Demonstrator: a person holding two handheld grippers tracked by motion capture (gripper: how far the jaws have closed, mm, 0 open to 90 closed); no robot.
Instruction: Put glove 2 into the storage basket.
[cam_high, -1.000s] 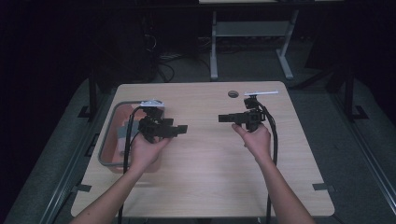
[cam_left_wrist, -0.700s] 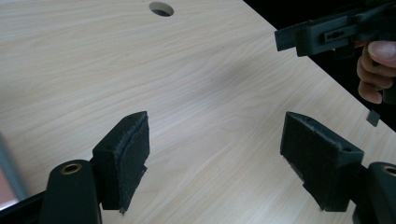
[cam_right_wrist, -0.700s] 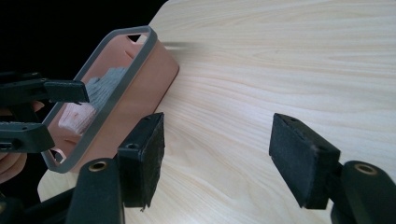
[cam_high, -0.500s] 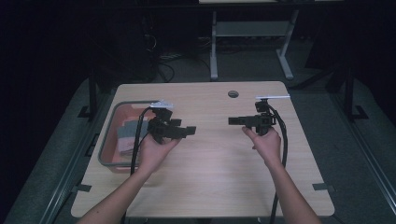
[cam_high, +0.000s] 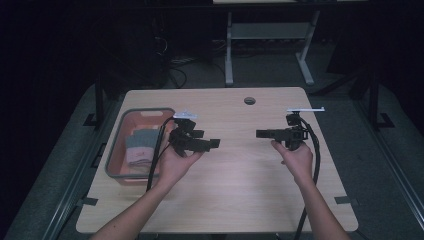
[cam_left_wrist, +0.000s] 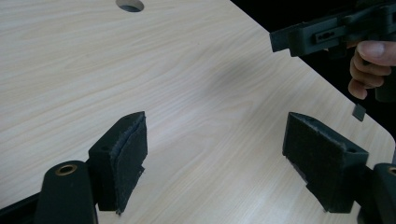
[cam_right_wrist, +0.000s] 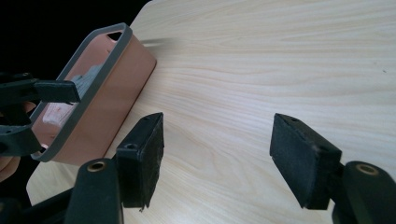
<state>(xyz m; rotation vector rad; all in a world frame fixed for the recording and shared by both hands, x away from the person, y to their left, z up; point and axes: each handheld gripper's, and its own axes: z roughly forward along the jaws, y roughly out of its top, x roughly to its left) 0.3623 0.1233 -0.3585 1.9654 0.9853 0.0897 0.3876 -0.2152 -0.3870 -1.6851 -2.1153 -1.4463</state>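
Over the middle of the pale wooden table (cam_high: 240, 190), two hands hold black grippers level, with their tips facing each other. My left gripper (cam_high: 214, 144) points right; in the left gripper view its jaws (cam_left_wrist: 215, 154) stand wide apart over bare wood. They have just been opening, with nothing between them. My right gripper (cam_high: 260, 133) points left and is open, its padded jaws (cam_right_wrist: 217, 149) empty above the tabletop. The right gripper (cam_left_wrist: 327, 32) and its hand appear far off in the left gripper view.
A pink bin with a grey rim (cam_high: 116, 142) sits at the table's left, holding folded grey cloth (cam_high: 140, 145); the bin (cam_right_wrist: 93, 93) is also in the right gripper view. A cable hole (cam_high: 249, 100) lies near the far edge. Desk legs stand behind.
Both hands have shifted to the right across the table, the right one also slightly nearer. The left jaws stand a little wider.
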